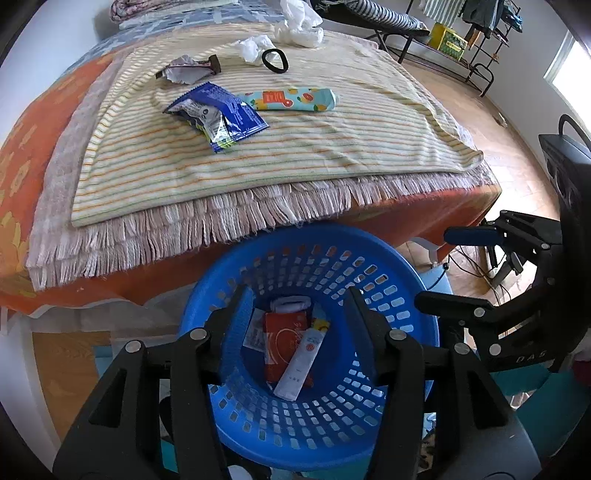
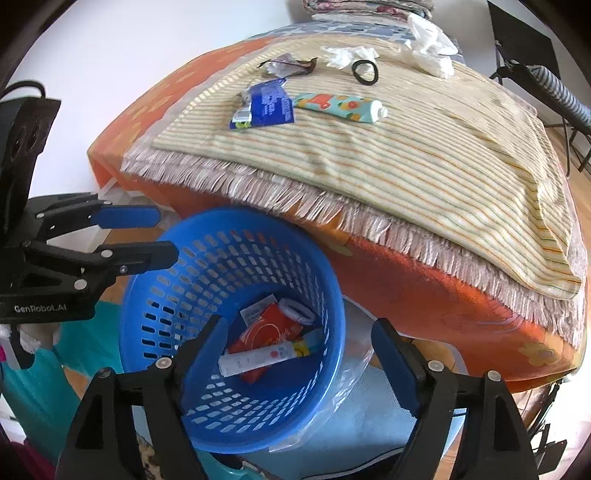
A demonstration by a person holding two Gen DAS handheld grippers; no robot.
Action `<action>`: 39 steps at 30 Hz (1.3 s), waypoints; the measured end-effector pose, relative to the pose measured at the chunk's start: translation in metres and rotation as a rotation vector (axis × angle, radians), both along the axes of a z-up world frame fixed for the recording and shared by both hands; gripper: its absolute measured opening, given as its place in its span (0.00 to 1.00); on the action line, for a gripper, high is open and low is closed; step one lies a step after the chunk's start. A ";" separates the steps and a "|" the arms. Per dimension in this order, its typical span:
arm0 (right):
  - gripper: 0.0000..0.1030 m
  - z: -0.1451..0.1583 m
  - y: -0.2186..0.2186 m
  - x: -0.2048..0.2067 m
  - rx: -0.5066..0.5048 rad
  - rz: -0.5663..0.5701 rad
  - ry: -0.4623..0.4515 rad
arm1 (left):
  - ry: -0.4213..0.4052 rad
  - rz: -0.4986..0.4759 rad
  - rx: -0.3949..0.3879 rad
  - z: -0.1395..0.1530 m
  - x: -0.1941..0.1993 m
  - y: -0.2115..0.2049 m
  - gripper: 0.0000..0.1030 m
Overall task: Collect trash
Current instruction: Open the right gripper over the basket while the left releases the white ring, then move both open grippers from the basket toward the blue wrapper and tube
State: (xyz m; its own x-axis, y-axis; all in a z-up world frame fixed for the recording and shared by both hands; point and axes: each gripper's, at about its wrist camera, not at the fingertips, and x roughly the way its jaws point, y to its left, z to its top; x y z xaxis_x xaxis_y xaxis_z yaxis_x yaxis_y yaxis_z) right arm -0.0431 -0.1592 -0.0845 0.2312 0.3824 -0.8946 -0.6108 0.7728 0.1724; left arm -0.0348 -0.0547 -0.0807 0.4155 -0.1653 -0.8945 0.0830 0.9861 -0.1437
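A blue perforated basket (image 1: 402,295) (image 2: 155,295) stands on the floor by the bed; a white tube (image 1: 301,363) (image 2: 255,360), a red packet (image 1: 282,332) and other bits lie in it. My left gripper (image 1: 299,302) (image 2: 166,234) is open and empty above the basket. My right gripper (image 2: 299,332) (image 1: 432,267) is open and empty beside it. On the striped towel lie a blue wrapper (image 1: 218,114) (image 2: 267,105), a patterned tube (image 1: 291,99) (image 2: 341,107), a crumpled brown wrapper (image 1: 188,70) (image 2: 286,66), white tissues (image 1: 255,48) (image 2: 345,55) and a black hair band (image 1: 275,61) (image 2: 365,72).
The bed (image 1: 44,110) has an orange cover and a fringed blanket (image 1: 184,221). A white plastic bag (image 1: 301,22) (image 2: 428,44) lies at the towel's far end. A clear plastic bag (image 2: 351,373) lies by the basket. A folding cot and a rack (image 1: 461,37) stand beyond.
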 end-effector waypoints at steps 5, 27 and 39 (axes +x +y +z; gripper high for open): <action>0.86 0.004 -0.002 0.004 0.007 -0.023 -0.009 | -0.002 0.006 0.002 0.001 0.001 0.002 0.51; 0.96 0.040 0.003 0.030 0.035 -0.123 -0.104 | -0.059 0.085 0.002 0.025 0.014 0.026 0.57; 0.97 0.075 0.004 0.058 0.093 -0.168 -0.205 | -0.049 0.154 0.018 0.038 0.042 0.047 0.57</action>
